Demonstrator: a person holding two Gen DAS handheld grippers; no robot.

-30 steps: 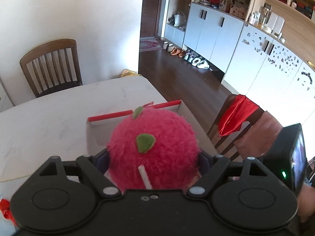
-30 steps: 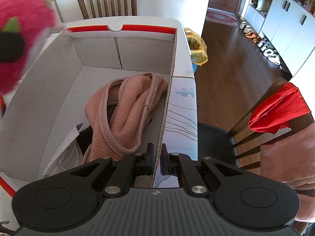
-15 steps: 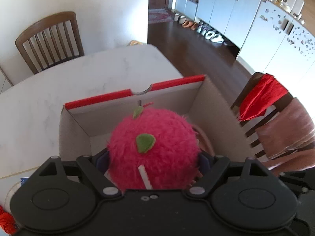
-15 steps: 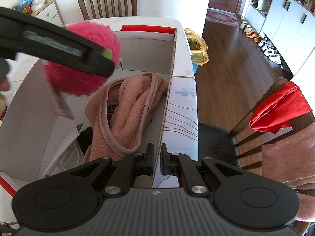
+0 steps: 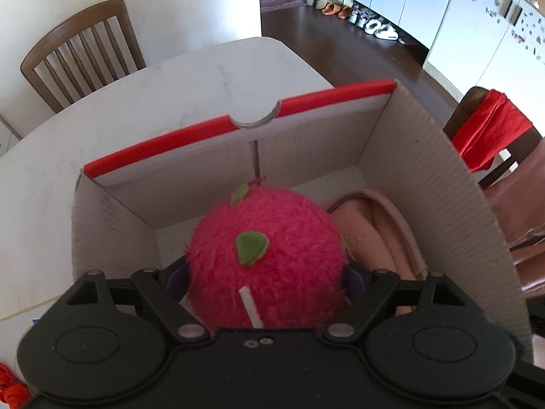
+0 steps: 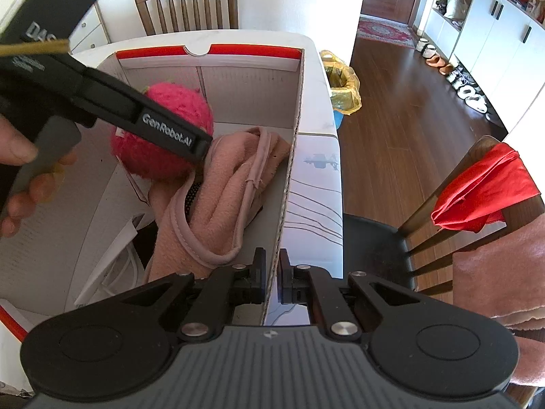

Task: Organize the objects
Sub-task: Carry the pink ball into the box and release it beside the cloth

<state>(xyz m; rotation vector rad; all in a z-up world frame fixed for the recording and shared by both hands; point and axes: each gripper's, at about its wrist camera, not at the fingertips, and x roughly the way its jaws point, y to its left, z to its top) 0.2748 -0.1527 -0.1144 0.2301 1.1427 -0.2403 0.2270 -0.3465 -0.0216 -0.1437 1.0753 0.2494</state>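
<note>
my left tongs are clamped on the fuzzy pink ball, holding it inside the cardboard box, with the pink slipper at 3 o'clock of it. my right tongs are pinched tight on the box's right wall. the box sits on the white surface.

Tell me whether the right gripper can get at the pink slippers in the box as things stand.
Probably not yet: the right gripper is shut on the box wall, and the left gripper, holding the plush ball, hangs over the pink slippers.
</note>
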